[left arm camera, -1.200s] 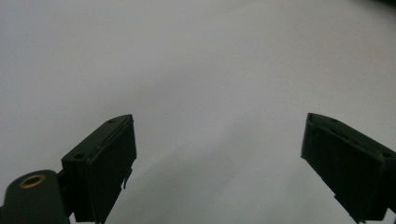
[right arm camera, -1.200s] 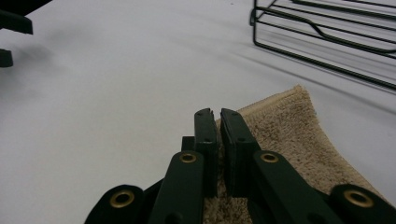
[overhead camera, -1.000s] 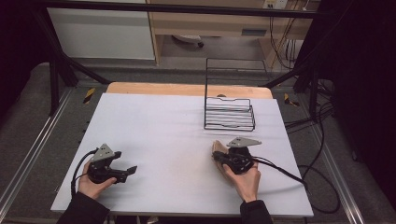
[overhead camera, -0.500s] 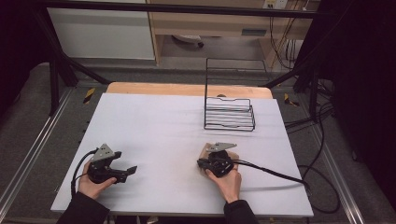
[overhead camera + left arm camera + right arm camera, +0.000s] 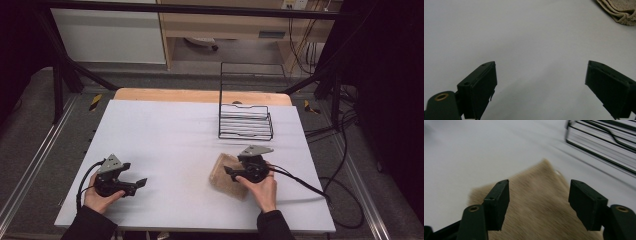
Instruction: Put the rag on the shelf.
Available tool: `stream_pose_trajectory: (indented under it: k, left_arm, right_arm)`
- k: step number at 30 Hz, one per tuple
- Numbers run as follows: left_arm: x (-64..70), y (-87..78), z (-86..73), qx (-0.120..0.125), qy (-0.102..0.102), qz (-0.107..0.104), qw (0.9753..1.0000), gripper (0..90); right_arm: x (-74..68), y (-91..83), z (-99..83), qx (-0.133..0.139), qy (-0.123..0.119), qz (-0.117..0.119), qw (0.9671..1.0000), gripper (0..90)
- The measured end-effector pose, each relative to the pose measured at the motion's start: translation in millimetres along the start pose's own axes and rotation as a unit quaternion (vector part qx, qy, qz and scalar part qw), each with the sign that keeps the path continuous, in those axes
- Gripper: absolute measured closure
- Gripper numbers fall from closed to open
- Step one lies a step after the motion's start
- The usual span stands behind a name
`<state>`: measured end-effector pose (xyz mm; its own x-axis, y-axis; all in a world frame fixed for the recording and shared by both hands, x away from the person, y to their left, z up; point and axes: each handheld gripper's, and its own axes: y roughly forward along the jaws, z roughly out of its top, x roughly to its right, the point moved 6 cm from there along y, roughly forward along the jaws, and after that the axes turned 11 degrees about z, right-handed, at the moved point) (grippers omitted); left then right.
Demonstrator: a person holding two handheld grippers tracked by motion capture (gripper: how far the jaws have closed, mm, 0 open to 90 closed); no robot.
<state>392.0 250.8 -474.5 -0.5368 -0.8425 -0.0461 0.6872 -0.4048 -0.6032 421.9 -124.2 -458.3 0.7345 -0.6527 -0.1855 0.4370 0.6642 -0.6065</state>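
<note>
The right gripper [image 5: 231, 173] hangs with jaws spread over the folded tan cloth [image 5: 225, 175] near the desk's [image 5: 165, 130] front edge, apparently lining up a pinch, while the left gripper [image 5: 139, 183], also spread, waits near the front left corner.

Left gripper [image 5: 134, 184] jaws spread, right gripper [image 5: 231, 173] likewise
</note>
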Motion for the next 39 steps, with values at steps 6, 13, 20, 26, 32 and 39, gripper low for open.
stream_pose_trajectory:
  k: [6,13,20,26,32,39]
  left_arm:
    - [0.4,1.5,-0.6,-0.003,0.002,0.0,1.0,10.3]
    - [1.6,2.7,-1.2,-0.006,0.003,-0.001,1.0,10.6]
    - [1.9,2.1,-0.9,-0.004,0.0,-0.001,1.0,10.9]
    - [3.1,3.4,-0.9,-0.009,0.001,-0.002,1.0,11.3]
    - [8.7,4.2,2.4,-0.01,-0.004,-0.002,0.9999,11.6]
    - [22.6,7.6,16.5,-0.01,-0.001,-0.003,0.9999,7.4]
  right_arm:
    - [38.7,-25.8,-32.1,-0.015,0.034,-0.039,0.9986,45.5]
    - [51.9,-23.3,-43.4,-0.019,0.066,-0.028,0.9972,67.2]
    - [51.3,-26.2,-43.0,-0.004,0.091,-0.029,0.9954,87.8]
    - [51.7,-35.0,-40.1,0.011,0.096,-0.039,0.9945,87.8]
    - [55.0,-28.4,-45.6,-0.002,0.085,-0.045,0.9954,79.5]
    - [57.4,-48.2,-46.1,0.038,0.07,-0.022,0.9966,41.4]
